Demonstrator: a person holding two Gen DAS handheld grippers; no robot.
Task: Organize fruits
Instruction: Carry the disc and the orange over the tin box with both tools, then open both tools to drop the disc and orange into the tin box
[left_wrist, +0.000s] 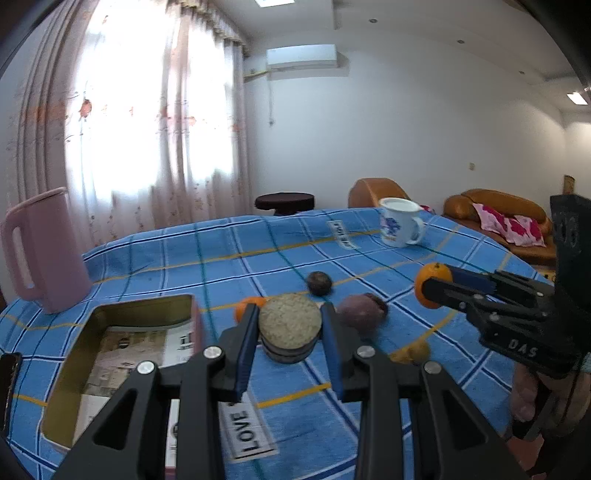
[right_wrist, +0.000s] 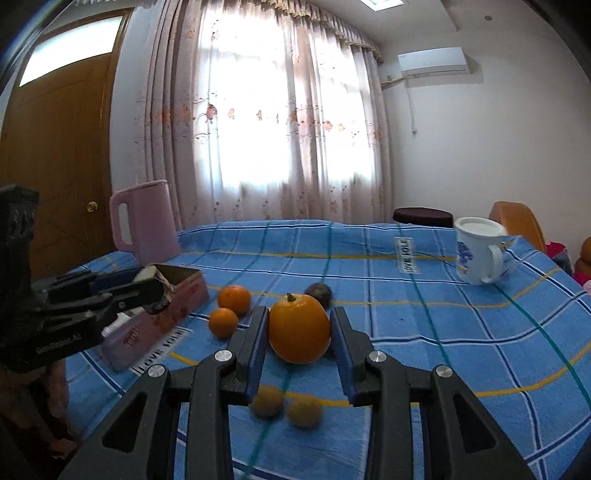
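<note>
Between the blue pads of the left hand-held gripper (left_wrist: 290, 328) sits a round, flat-topped, sandy-brown fruit (left_wrist: 290, 325) with a dark lower half, the jaws clamped against its two sides and holding it up off the blue checked surface (left_wrist: 184, 266). Just left of that fruit lies the open tin box (left_wrist: 122, 332), gold inside with printed paper on its bottom, and an orange tangerine (left_wrist: 248, 305) peeks out between the fruit and the box's near corner. To the right of the box, past the held fruit, a purple fruit (left_wrist: 360, 314) rests on the cloth, with a smaller dark round fruit (left_wrist: 319, 283) beyond it. The right hand-held gripper (right_wrist: 299, 332) is closed on a large orange (right_wrist: 299, 328) with a green stem stub, pressing it from both sides and carrying it clear of the cloth. From the right wrist view, two tangerines (right_wrist: 229, 310) lie close together between this orange and the box, and two small yellowish fruits (right_wrist: 286, 404) lie side by side on the cloth beneath the jaws, on the side away from the box. A pink jug (left_wrist: 40, 254) stands behind the box, and a white mug (left_wrist: 400, 223) with a blue print stands far across the cloth from it.
</note>
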